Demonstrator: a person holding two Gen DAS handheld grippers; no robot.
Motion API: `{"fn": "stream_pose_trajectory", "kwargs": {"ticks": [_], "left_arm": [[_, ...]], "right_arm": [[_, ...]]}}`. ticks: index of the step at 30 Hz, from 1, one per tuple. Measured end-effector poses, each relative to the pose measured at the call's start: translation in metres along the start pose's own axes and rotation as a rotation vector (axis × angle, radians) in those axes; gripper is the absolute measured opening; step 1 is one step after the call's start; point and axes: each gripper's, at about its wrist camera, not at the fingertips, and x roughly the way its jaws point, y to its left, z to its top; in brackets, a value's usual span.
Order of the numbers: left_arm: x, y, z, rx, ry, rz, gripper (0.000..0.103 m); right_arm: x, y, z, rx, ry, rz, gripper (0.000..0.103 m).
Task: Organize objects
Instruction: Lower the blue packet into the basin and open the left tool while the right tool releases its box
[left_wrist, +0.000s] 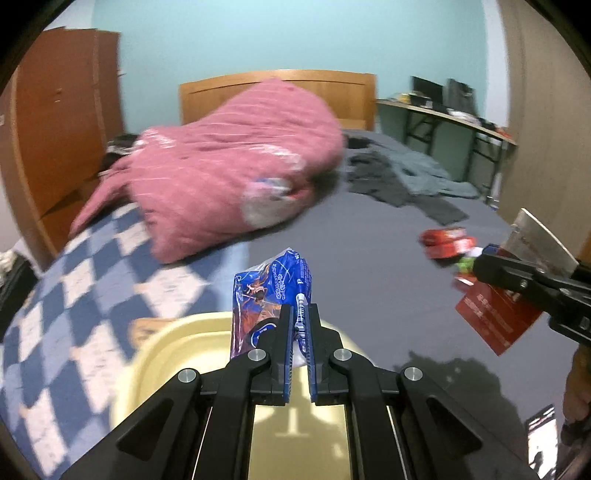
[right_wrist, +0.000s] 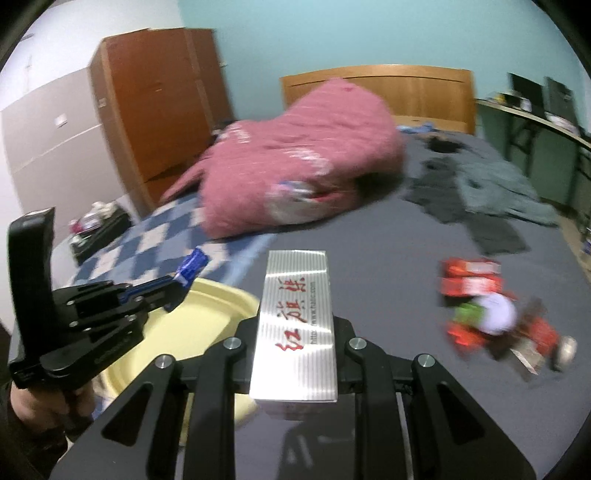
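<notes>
Two wrist views over a bed (left_wrist: 369, 295), listed largest to smallest.

Bed: grey sheet across the right and middle, blue-and-white checked cover (left_wrist: 74, 314) at the left edge.
Pink quilt (left_wrist: 229, 162): heaped toward the headboard, partly on the checked cover, partly on the grey sheet.
Grey clothes (right_wrist: 480, 188): spread loose on the sheet, right of the quilt.
Yellow basin (right_wrist: 207, 314): at the near left of the bed, directly under the left gripper and just left of the right one.
Pile of red packets (right_wrist: 476, 306): on the sheet at the right, well apart from the basin; blurred, with something green and white among them.
Silver box (right_wrist: 295, 321): red characters on its top face, clamped lengthwise between the fingers of the right gripper (right_wrist: 295, 328), held off the sheet beside the basin rim.
Blue packet (left_wrist: 266, 295): pinched at its lower edge by the left gripper (left_wrist: 299, 314), jaws closed on it, standing upright over the basin's far rim.
Hand (right_wrist: 37, 406): wrapped around the left gripper's handle, seen at the lower left of the right view.
</notes>
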Motion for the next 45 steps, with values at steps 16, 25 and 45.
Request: {"fn": "stream_pose_trajectory", "kwargs": {"ticks": [16,25,45], "left_arm": [[0.032,0.066,-0.034,-0.09,0.065,0.046,0.005],[0.105,0.081,-0.034,-0.162,0.197,0.019,0.005],[0.139,0.089,-0.04,-0.206,0.263,-0.05,0.006]], "right_arm": [[0.111,0.096,-0.019,-0.05,0.201,0.216,0.023],[0.162,0.093,-0.051,-0.045,0.333,0.217,0.024],[0.199,0.081,-0.043,-0.035,0.355,0.206,0.023]]}}
